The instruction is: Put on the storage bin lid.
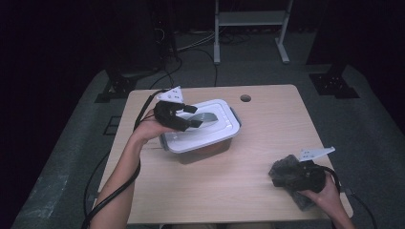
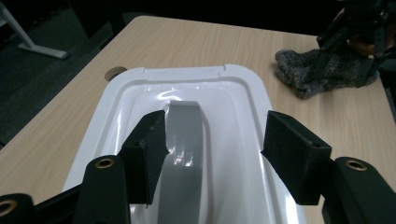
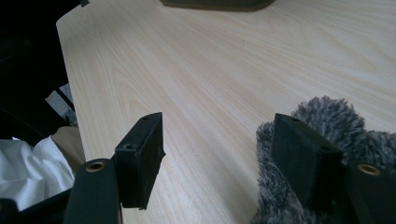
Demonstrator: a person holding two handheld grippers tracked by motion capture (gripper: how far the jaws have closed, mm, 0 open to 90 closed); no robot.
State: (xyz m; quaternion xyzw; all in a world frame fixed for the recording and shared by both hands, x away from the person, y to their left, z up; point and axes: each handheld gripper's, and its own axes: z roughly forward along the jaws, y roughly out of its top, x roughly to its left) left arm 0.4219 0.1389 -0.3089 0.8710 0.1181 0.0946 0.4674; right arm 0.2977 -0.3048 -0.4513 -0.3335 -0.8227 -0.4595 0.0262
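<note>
A white plastic box (image 1: pixel 200 138) with a white lid (image 2: pixel 233 107) and a flat grey handle (image 2: pixel 184 140) stands left of the table's middle. My left gripper (image 1: pixel 191 116) hovers over the lid with its jaws apart (image 2: pixel 215 126). The handle lies close by the left jaw, and neither pad presses on it. A fuzzy dark grey cloth (image 1: pixel 285 167) lies near the table's front right corner. My right gripper (image 1: pixel 292 175) rests there, open (image 3: pixel 217 126). Bare table shows between its jaws, and the fuzzy cloth (image 3: pixel 327 116) sits against its right jaw. The fuzzy cloth (image 2: pixel 317 70) also shows far off in the left gripper view.
A round cable hole (image 1: pixel 245 98) sits near the table's far edge. Behind the table a white metal frame (image 1: pixel 250 19) stands on the dark floor among cables. In the right gripper view, white fabric (image 3: pixel 28 163) shows below the table's edge.
</note>
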